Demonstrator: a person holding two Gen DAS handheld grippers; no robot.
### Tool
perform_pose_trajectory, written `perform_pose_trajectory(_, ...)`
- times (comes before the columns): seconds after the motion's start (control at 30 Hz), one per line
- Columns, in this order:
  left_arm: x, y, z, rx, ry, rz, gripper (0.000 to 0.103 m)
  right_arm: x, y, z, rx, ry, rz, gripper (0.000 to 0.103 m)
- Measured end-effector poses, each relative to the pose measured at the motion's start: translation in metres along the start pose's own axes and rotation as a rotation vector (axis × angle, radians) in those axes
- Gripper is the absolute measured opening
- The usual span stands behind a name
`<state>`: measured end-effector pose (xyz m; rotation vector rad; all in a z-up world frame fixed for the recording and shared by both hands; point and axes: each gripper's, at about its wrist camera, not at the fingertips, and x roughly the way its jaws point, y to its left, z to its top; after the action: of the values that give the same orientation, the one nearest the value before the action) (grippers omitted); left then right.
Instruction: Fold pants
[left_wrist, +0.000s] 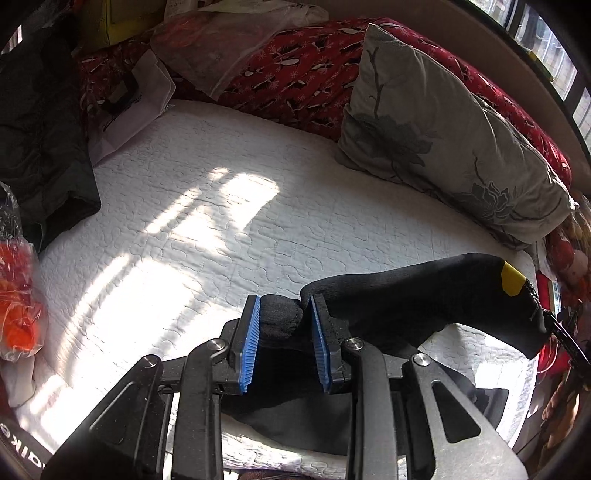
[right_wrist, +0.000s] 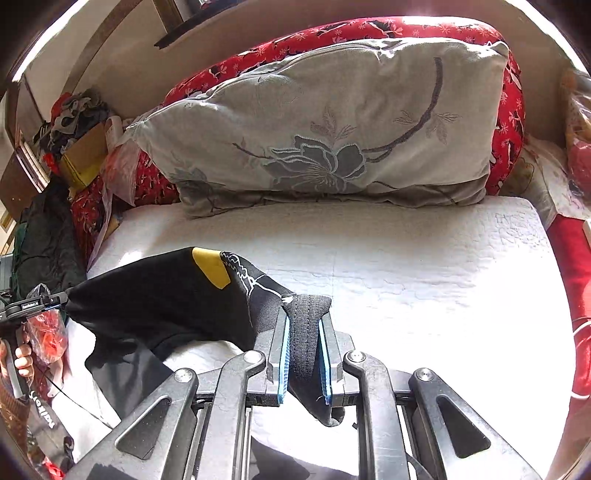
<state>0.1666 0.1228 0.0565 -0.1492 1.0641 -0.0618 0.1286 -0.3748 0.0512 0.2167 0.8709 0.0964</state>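
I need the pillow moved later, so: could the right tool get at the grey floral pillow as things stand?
Probably not yet. The right tool is shut on the black pants, which the left tool grips at the other end. The pillow lies straight ahead across bare white quilt, so only the load hinders it.

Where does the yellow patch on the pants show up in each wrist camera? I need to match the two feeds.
Left wrist: yellow patch at right of centre, on the black pants stretched rightward.
Right wrist: patch at left of centre, on the pants running leftward.
Shared landmark: the grey floral pillow on the bed behind.
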Motion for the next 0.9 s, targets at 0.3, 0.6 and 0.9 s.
perform_pose_trajectory(0.3,0.016,0.042,-0.076,-0.084,0.085,-0.024,0.024,-0.03,-0.004,-0.113,0.002,0.03,0.0,0.013)
perform_pose_trajectory(0.6,0.05,0.072,-0.119,-0.19,0.217,-0.048,0.026,-0.041,-0.001,-0.202,-0.056,0.117,-0.121,0.022)
perform_pose_trajectory(0.9,0.023,0.086,-0.14,-0.316,0.228,-0.242,0.026,-0.085,-0.025,-0.206,0.149,0.08,-0.094,0.038)
